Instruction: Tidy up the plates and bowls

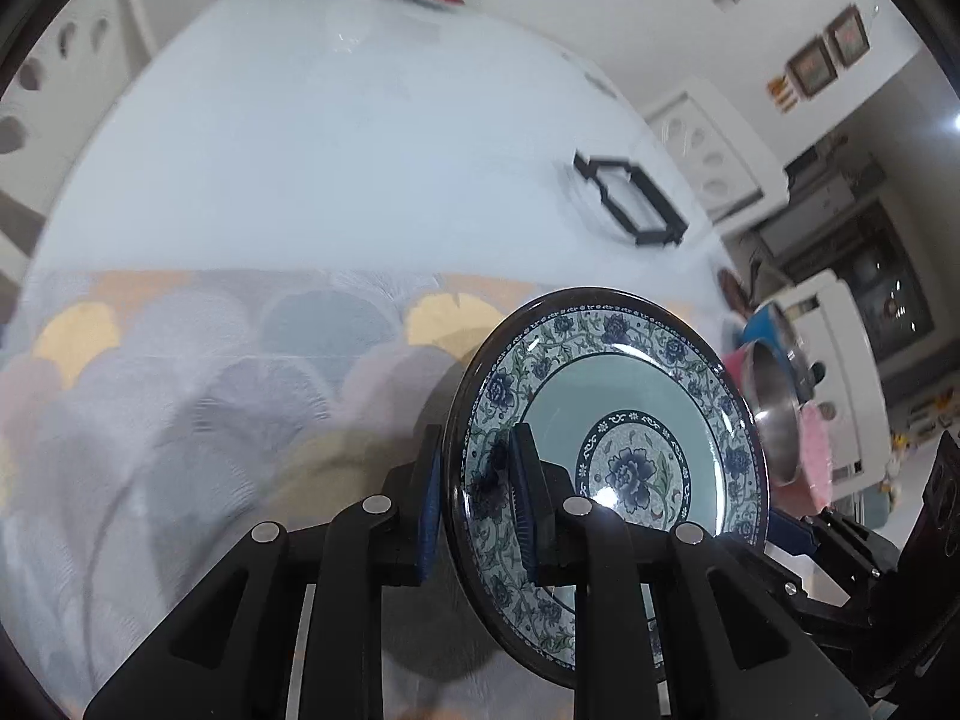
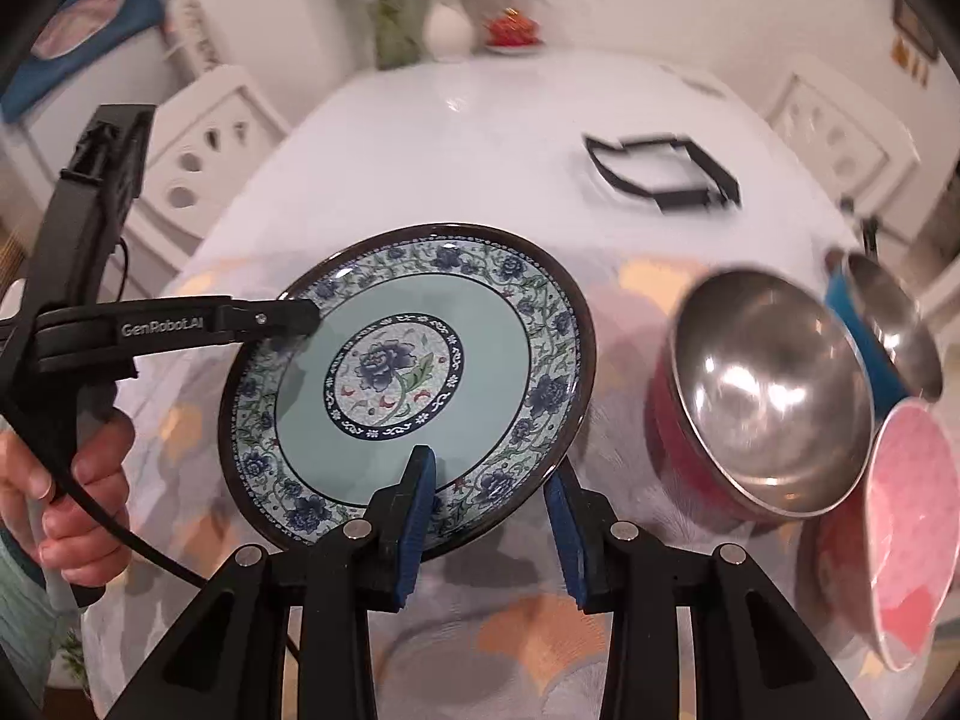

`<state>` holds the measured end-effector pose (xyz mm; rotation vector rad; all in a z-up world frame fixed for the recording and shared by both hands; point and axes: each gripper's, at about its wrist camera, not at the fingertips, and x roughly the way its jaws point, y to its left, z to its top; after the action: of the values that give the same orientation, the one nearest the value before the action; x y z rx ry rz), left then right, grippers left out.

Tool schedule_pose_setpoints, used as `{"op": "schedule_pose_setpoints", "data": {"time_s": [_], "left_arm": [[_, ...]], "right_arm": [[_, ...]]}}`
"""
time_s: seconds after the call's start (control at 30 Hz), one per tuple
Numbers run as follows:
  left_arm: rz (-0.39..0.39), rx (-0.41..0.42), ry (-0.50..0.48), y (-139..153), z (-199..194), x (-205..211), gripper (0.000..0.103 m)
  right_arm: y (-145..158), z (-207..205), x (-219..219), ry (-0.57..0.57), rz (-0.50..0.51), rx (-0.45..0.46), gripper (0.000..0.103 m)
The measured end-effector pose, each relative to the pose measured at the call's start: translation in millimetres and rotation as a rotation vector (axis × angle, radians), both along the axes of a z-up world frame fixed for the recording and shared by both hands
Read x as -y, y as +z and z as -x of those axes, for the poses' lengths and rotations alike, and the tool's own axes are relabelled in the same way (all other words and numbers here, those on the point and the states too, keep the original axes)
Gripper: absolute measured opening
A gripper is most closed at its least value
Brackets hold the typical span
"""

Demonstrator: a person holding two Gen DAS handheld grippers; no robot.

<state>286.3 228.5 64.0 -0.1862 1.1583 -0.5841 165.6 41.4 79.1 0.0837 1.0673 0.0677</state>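
Observation:
My left gripper is shut on the rim of a blue-and-white floral plate and holds it tilted on edge above the table. The plate also shows in the right wrist view, with the left gripper clamped on its left rim. My right gripper is open at the plate's near edge, one finger in front of the rim. A red-sided steel bowl, a blue-sided steel bowl and a pink plate lean at the right.
A black frame-like rack lies further back on the white tablecloth. A white vase and a red dish stand at the far end. White chairs flank the table.

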Motion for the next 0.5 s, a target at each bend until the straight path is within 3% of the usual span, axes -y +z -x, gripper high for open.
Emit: {"op": "schedule_pose_setpoints", "data": {"time_s": [0.27, 0.5], "left_arm": [[0.063, 0.059, 0.029, 59.7, 40.7, -21.8, 0.018], [0.097, 0.145, 0.05, 109.3, 104.1, -39.7, 0.017]], "right_arm": [[62.1, 19.9, -13.8, 0.036, 0.005, 0.111, 0.038], [112.5, 81.4, -28.6, 0.06, 0.003, 0.201, 0.038]]}}
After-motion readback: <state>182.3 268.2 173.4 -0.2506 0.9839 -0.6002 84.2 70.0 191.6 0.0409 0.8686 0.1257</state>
